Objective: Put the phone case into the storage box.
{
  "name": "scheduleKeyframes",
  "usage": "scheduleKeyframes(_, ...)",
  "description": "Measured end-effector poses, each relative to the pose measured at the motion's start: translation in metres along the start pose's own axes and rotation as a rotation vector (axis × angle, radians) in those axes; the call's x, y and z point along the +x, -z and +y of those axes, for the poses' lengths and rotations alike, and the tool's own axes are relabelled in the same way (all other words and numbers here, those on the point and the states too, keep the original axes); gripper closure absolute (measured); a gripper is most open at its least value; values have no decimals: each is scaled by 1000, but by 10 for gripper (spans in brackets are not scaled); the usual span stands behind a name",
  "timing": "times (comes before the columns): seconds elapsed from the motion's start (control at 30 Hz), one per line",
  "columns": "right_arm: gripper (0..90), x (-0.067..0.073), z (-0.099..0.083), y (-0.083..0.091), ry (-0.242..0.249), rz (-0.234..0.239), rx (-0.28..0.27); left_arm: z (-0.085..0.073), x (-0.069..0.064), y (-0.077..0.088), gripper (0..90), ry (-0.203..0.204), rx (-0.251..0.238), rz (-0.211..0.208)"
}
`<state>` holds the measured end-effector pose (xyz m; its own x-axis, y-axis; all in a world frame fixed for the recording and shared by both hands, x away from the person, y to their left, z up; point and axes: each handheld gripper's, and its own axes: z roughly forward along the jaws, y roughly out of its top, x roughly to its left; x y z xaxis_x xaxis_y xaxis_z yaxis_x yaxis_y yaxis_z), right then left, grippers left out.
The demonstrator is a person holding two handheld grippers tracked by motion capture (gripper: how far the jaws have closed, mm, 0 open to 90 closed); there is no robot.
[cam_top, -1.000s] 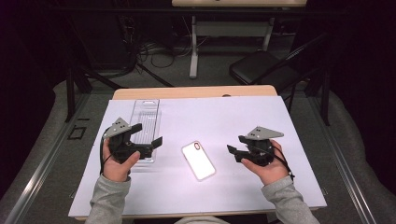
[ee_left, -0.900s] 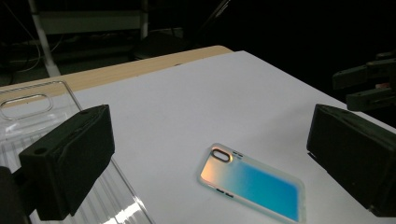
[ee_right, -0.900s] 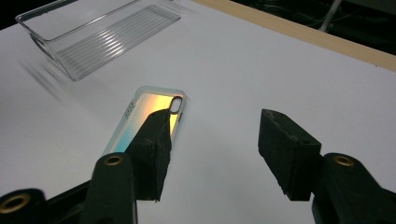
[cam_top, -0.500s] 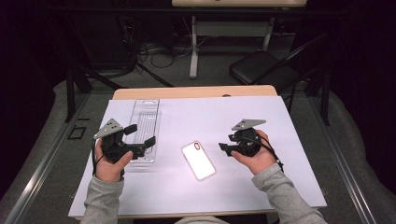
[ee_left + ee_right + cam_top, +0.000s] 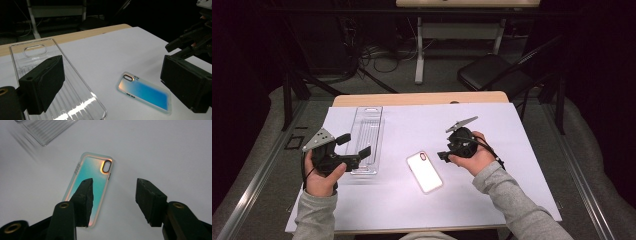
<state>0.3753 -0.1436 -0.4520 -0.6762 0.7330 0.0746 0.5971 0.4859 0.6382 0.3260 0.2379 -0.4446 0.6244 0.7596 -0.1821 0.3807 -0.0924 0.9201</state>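
Phone case (image 5: 425,172) lies flat between both grippers' wide-open, empty fingers (image 5: 85,195).

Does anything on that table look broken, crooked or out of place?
Nothing stands out. The iridescent phone case lies flat on the white sheet, slightly angled, and looks intact. The clear case lies flat near the left claw. The right claw is open above the iridescent case, holding nothing. No cracks or spills show.

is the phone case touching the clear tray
Apart. The high view shows bare white table between the phone case and the clear tray; the left gripper view shows the same gap.
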Motion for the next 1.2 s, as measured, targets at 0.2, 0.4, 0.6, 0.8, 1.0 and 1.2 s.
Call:
scheduleKeyframes(0.2, 500, 4, 11, -13, 21, -20, 71, 1, 1, 3, 57, 0, -1, 3)
scheduleKeyframes(0.4, 479, 9, 17, -26, -18, -26, 133, 0, 2, 3, 62, 5, 4, 3)
scheduleKeyframes(0.6, 491, 12, 19, -35, -47, 9, 167, -1, 2, 2, 62, 5, 10, -1)
scheduleKeyframes(0.8, 495, 17, 20, -45, -43, 18, 213, -1, 2, 2, 65, 5, 12, -3)
scheduleKeyframes(1.0, 537, 17, 18, -56, -27, 11, 248, -2, 2, 1, 66, 7, 18, -5)
scheduleKeyframes(1.2, 553, 18, 16, -65, -27, 11, 290, -3, 2, -1, 66, 6, 21, -9)
